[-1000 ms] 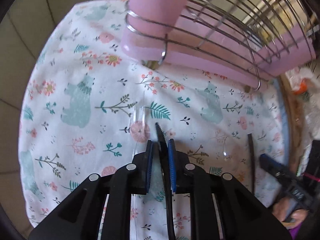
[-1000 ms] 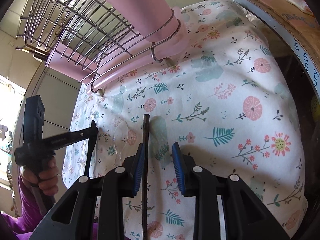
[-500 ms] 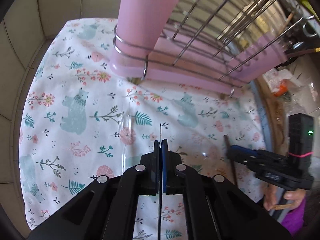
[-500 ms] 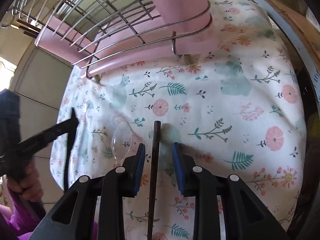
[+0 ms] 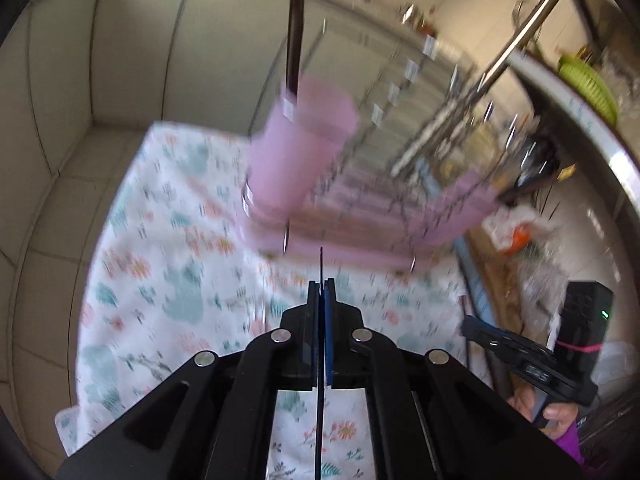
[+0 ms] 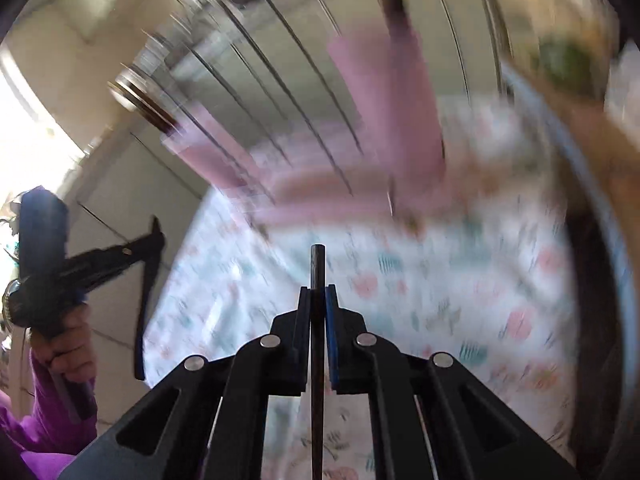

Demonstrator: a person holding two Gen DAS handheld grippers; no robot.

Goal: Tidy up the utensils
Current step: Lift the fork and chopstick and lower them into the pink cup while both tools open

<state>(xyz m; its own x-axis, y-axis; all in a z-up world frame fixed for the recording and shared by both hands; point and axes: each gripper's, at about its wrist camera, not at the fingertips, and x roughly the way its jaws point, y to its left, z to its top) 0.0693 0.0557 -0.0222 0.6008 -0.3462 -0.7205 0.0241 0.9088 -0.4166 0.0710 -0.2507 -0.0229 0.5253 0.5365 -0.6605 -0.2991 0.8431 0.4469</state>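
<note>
Your left gripper [image 5: 320, 292] is pinched on a thin black knife [image 5: 321, 268], seen edge-on so it reads as a dark sliver; the tip pokes out past the blue pads and the rest runs back between the fingers toward the camera. From the right wrist view the same knife [image 6: 145, 280] hangs down from that gripper, clear of the cloth, off to the left of the frame. Your right gripper [image 6: 318, 296] is closed on a dark chopstick [image 6: 318, 272], a straight round rod with a blunt flat end, standing up past the fingertips and running back down the centre line between the jaws. Both pieces are lifted above the floral tablecloth [image 5: 168, 280], white with teal and pink prints. Ahead of both grippers sits the wire dish rack [image 5: 420, 152] on its pink tray, with a tall pink utensil cup [image 5: 296, 152] held in a wire ring at the near corner; a dark stick-like handle [image 5: 296, 28] already stands in that cup. Neither held piece touches the rack or the cup. Motion blur smears the rack wires, the cloth print and the counter clutter at the right in both views, so you cannot tell what else rests in the rack. The lower ends of the knife and the chopstick are cut off by the frame edge.
</note>
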